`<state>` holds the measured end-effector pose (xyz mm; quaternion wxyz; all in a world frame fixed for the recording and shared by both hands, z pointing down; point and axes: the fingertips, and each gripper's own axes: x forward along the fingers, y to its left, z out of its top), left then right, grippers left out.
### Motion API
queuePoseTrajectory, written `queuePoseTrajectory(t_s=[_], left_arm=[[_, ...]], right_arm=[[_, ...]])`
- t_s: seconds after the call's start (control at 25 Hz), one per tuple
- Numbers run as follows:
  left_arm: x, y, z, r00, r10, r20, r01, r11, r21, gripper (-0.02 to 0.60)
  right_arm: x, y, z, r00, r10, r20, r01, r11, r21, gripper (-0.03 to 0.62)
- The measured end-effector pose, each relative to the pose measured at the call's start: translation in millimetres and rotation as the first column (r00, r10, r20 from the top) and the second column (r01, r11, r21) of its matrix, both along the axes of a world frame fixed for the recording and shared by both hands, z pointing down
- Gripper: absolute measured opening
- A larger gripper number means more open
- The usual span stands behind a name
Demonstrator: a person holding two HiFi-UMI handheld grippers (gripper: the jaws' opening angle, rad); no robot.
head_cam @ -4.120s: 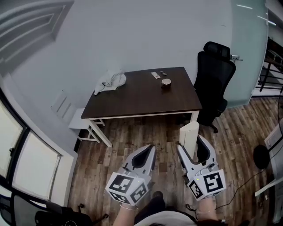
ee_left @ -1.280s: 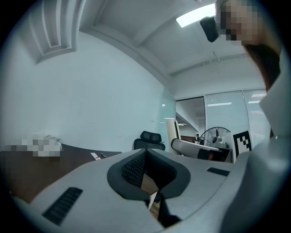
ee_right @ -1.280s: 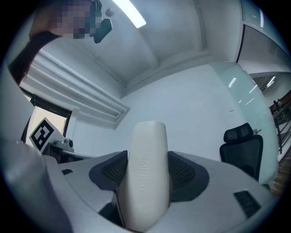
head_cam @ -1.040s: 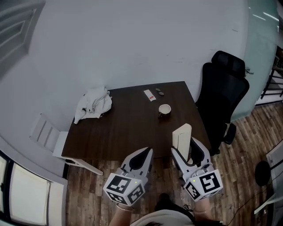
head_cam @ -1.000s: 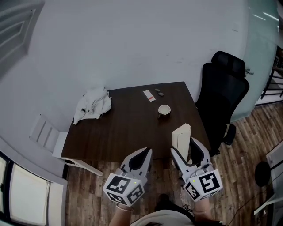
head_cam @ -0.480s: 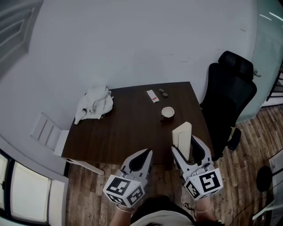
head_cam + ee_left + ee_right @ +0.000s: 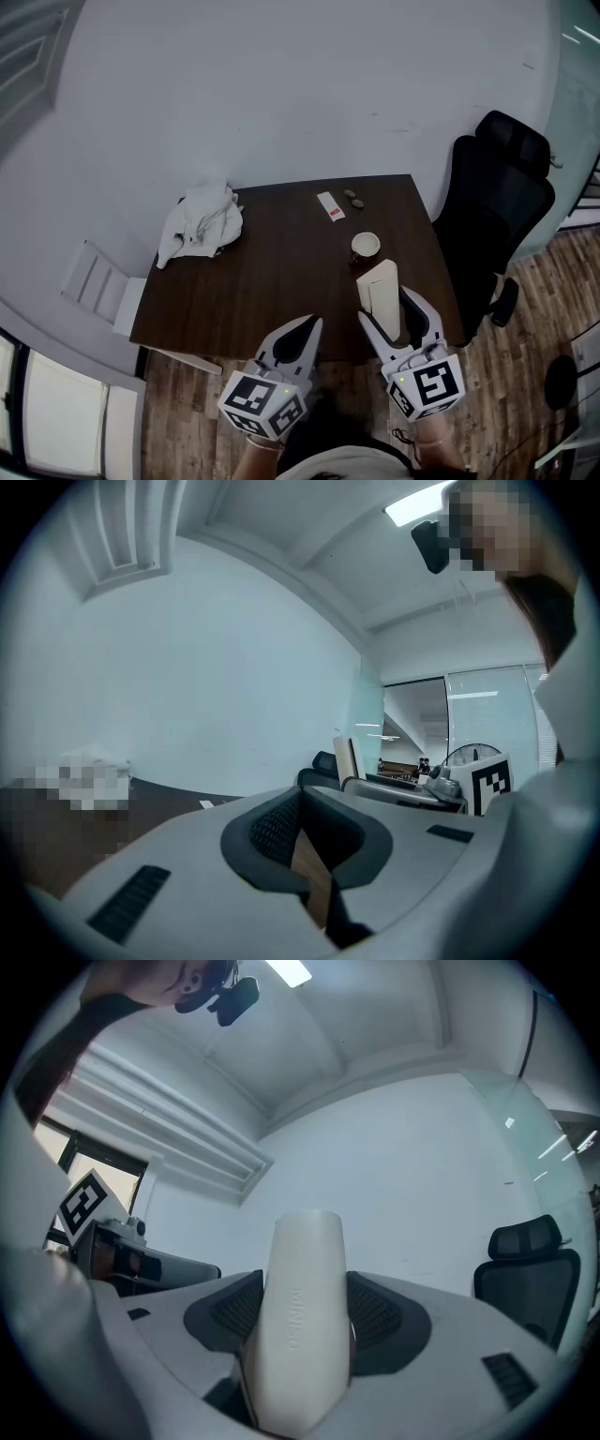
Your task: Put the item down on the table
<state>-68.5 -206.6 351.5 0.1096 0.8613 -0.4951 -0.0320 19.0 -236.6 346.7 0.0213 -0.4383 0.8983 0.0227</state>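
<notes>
My right gripper (image 7: 388, 307) is shut on a tall cream-white flat case (image 7: 379, 296), held upright over the near right part of the dark brown table (image 7: 272, 281). In the right gripper view the case (image 7: 300, 1330) stands between the ribbed pads (image 7: 375, 1309) and hides what lies beyond them. My left gripper (image 7: 302, 334) hangs at the table's near edge, shut with nothing in it; in the left gripper view its jaws meet around a sliver of wood floor.
A small cup (image 7: 365, 246) stands just beyond the case. A white card (image 7: 331, 206) and two small pebbles (image 7: 352, 197) lie at the back right, a crumpled white cloth (image 7: 202, 225) at the back left. A black office chair (image 7: 497, 211) is at the right, a white rack (image 7: 98, 281) at the left.
Both grippers have come from well short of the table up to its near edge. The right gripper with the case now hangs over the tabletop near the cup.
</notes>
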Motion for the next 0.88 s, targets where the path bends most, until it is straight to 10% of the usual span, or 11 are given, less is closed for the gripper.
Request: queuePoseTrajectory(t_s=[0.88], left_arm=[[-72.5, -111.8, 9.5, 0.999, 0.054, 0.002, -0.054, 0.999, -0.01, 0.018]], right_arm=[[-83.4, -115.1, 74.8, 0.957, -0.037, -0.288, 0.037, 0.999, -0.004, 0.285]])
